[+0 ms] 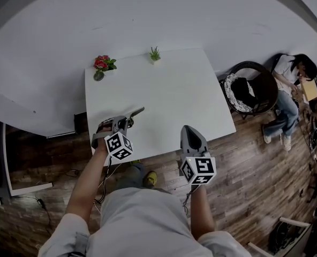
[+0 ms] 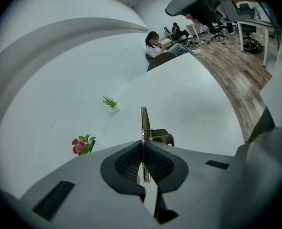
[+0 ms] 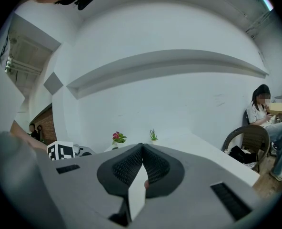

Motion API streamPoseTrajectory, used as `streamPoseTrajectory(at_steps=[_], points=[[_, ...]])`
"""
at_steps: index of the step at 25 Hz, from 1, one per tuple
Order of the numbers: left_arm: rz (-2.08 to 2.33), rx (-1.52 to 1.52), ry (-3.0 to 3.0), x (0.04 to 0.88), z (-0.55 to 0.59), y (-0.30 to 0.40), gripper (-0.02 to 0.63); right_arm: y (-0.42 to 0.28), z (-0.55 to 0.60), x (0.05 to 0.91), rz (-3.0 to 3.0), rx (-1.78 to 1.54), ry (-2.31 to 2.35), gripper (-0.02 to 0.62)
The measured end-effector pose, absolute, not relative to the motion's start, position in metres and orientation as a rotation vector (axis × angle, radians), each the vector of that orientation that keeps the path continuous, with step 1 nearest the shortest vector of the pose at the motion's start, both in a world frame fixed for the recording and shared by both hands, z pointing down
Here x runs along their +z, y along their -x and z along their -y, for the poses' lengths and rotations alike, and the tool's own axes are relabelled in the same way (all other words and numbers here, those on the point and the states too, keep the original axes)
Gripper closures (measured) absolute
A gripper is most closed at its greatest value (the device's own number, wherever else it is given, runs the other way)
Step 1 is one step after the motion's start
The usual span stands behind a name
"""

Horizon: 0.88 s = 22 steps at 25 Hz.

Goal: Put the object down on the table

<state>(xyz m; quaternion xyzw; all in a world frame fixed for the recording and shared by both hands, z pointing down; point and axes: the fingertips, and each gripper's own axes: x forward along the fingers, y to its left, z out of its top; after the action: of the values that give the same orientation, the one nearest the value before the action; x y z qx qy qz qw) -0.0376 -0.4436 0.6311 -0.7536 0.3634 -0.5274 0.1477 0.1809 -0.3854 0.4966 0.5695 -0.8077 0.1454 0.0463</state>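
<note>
The left claw [image 1: 127, 119] is clenched on a thin metal tool [image 1: 137, 112]; in the left gripper view the pads meet on its flat blade, which shows edge-on and runs straight out ahead of the left claw [image 2: 142, 159], with a darker looped part just beside the tool [image 2: 144, 123] near the tips. So the tool's long axis follows the claw's own line; in the head view it points away from the person and a little to the right, over the near left corner of the desk [image 1: 169, 90]. The white top of the desk [image 2: 193, 99] lies directly below and ahead of the blade, but whether the tip touches it I cannot tell.

The right claw [image 1: 189, 135] is pressed shut on nothing; it hangs at the near edge of the desk, well apart from the tool, and the right gripper view shows the right claw [image 3: 142, 163] with its pads together. The left hand alone carries the object – the put-down looks to be a matter of lowering it onto bare desk, well clear of the red flower [image 1: 101, 63] and the small green plant [image 1: 155, 54] at the far edge – and then releasing.
</note>
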Motion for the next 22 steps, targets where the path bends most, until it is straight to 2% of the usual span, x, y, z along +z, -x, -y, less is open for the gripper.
streamPoseTrajectory(at_steps=[22], points=[[-0.856, -1.721, 2.048, 0.695, 0.441, 0.033, 0.584, -0.185, 0.383, 0.510, 2.408, 0.468, -1.743, 0.586]])
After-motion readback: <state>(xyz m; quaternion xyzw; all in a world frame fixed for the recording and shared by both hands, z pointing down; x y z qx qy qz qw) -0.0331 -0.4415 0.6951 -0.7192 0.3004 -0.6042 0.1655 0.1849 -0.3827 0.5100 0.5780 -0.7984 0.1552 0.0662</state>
